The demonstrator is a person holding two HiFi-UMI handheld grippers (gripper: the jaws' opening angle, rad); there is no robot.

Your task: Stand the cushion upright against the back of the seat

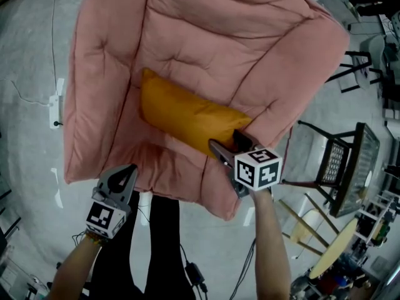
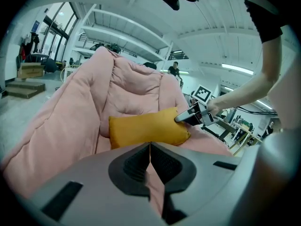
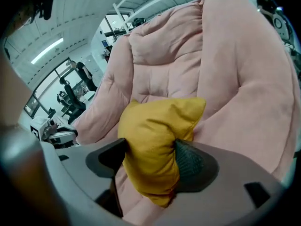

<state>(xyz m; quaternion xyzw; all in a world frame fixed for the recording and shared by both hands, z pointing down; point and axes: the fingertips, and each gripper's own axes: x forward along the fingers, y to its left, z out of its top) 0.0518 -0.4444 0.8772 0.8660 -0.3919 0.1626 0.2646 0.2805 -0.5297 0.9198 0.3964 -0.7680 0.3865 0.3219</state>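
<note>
We take the pink seat (image 1: 206,30) as our mark: a big, quilted, soft armchair that fills most of the head view. The yellow cushion (image 1: 187,119) lies across the seat's hollow, one end towards the back-left corner and the other towards the front-right, where the seat's arm rises. From above we cannot tell whether it leans on the seat's back or only lies at its foot.

The right gripper (image 1: 228,144) comes in over the seat's front-right edge and has the cushion's near end between its jaws. In its own view the jaws of the right gripper (image 3: 149,159) stand wide, and both pads (image 3: 188,161) bear on the fabric, which bulges above and below them – a grasp on the cushion. That bulge hides the seat pad behind it.

The left gripper (image 1: 125,175) hovers at the seat's front-left edge, its jaws clenched together on nothing. In its own view the left gripper (image 2: 149,159) blocks the lower part of the seat.

Round the seat: a black metal chair (image 1: 340,167) off its right side, a round table (image 1: 331,249) nearer the camera than that, and a cable (image 1: 187,267) on the floor (image 1: 25,167) before the seat's front edge, beside the person's legs (image 1: 150,242). Another person (image 2: 175,69) stands far behind the seat's back.
</note>
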